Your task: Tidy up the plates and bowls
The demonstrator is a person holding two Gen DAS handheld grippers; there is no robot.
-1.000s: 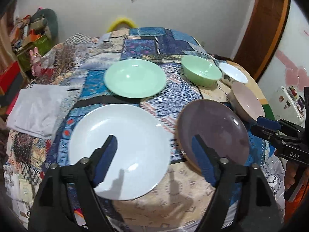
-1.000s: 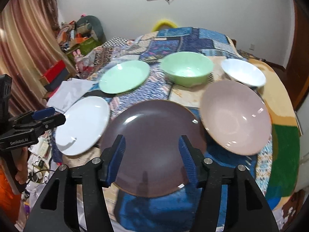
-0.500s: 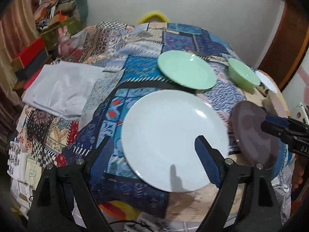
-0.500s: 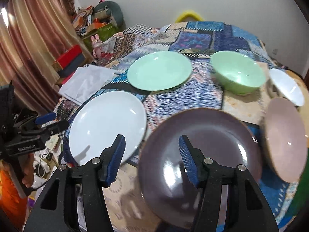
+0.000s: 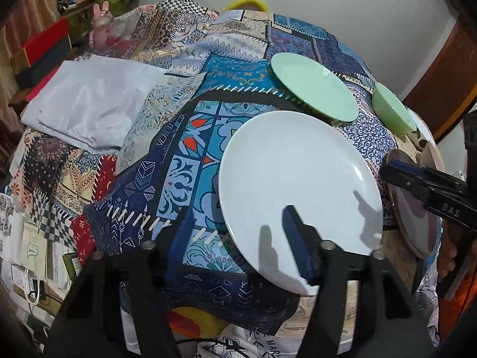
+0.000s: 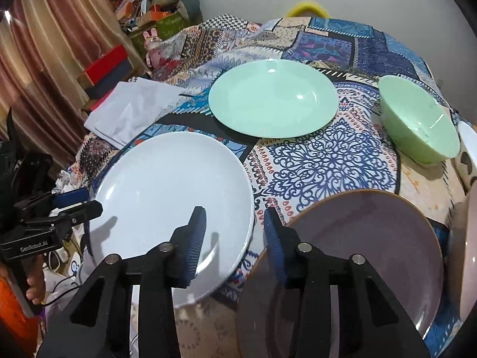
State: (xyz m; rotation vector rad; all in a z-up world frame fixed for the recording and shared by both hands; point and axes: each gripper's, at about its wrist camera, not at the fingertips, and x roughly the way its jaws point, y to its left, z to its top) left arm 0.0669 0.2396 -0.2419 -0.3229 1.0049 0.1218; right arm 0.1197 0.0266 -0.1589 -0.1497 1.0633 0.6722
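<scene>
On the patchwork tablecloth (image 5: pixel 167 161) lies a large white plate (image 5: pixel 298 185) (image 6: pixel 173 197). My left gripper (image 5: pixel 237 211) stands open over its near-left rim, holding nothing. A dark purple plate (image 6: pixel 363 247) (image 5: pixel 414 217) lies to the right of the white one. My right gripper (image 6: pixel 235 210) hovers open above the gap between these two plates, nothing in it. Farther back sit a green plate (image 6: pixel 272 101) (image 5: pixel 313 86) and a green bowl (image 6: pixel 417 119) (image 5: pixel 390 110). A pink bowl (image 6: pixel 468 253) and a white bowl (image 6: pixel 468 137) are cut off at the right edge.
A folded grey cloth (image 5: pixel 86 110) (image 6: pixel 134 110) lies on the table's left side. Boxes and clutter (image 6: pixel 143 6) stand beyond it by a curtain (image 6: pixel 44 44). The table's near edge drops off just below both grippers. A wooden door (image 5: pixel 447 68) is at the right.
Both grippers have swung left. The left one went from between the two plates to the white plate's near-left rim. The right one left the purple plate for the gap beside the white plate.
</scene>
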